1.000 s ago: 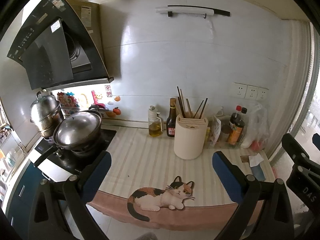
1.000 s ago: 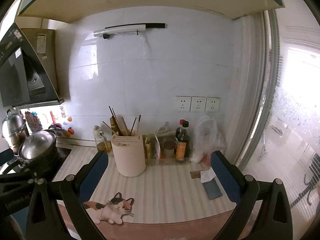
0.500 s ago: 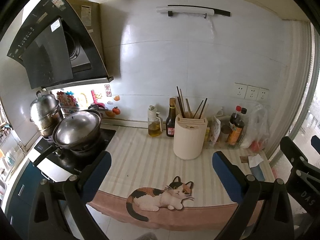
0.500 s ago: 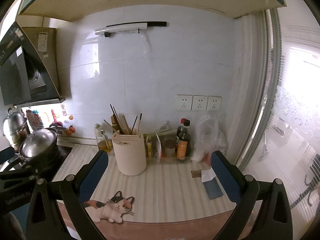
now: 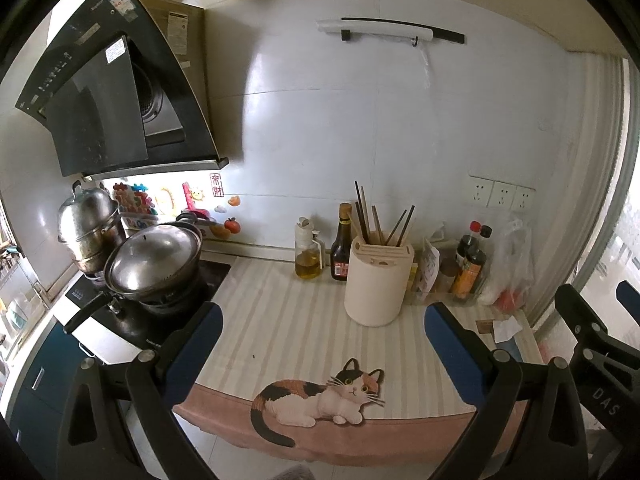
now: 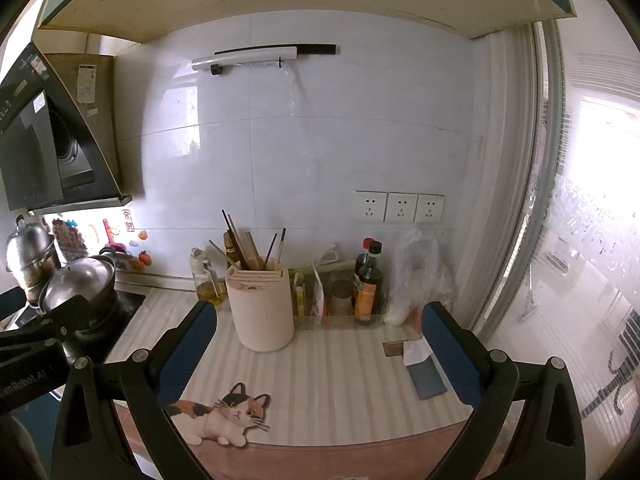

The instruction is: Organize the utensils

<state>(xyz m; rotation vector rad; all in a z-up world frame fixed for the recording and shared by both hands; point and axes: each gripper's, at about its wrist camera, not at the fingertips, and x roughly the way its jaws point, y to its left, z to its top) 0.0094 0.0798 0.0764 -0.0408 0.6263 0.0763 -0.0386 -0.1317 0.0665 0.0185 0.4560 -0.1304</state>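
A cream utensil holder (image 5: 376, 280) stands on the striped counter, also in the right wrist view (image 6: 262, 312). Several dark chopsticks (image 5: 384, 220) stick out of its top, also seen in the right wrist view (image 6: 252, 246). My left gripper (image 5: 322, 330) is open and empty, held back from the counter's front edge. My right gripper (image 6: 318, 332) is open and empty, also back from the edge, with the holder ahead and slightly left. The right gripper shows at the right edge of the left wrist view (image 5: 592, 344).
A lidded wok (image 5: 154, 260) and a steel pot (image 5: 90, 228) sit on the stove at left. Oil and sauce bottles (image 5: 326, 254) stand by the wall. More bottles (image 6: 368, 280), a plastic bag (image 6: 420, 276) and a blue card (image 6: 428, 376) lie right. A cat-print mat (image 5: 320, 398) hangs over the counter edge.
Both views have shifted only slightly; the holder sits marginally lower and more central. Both grippers stay open and empty.
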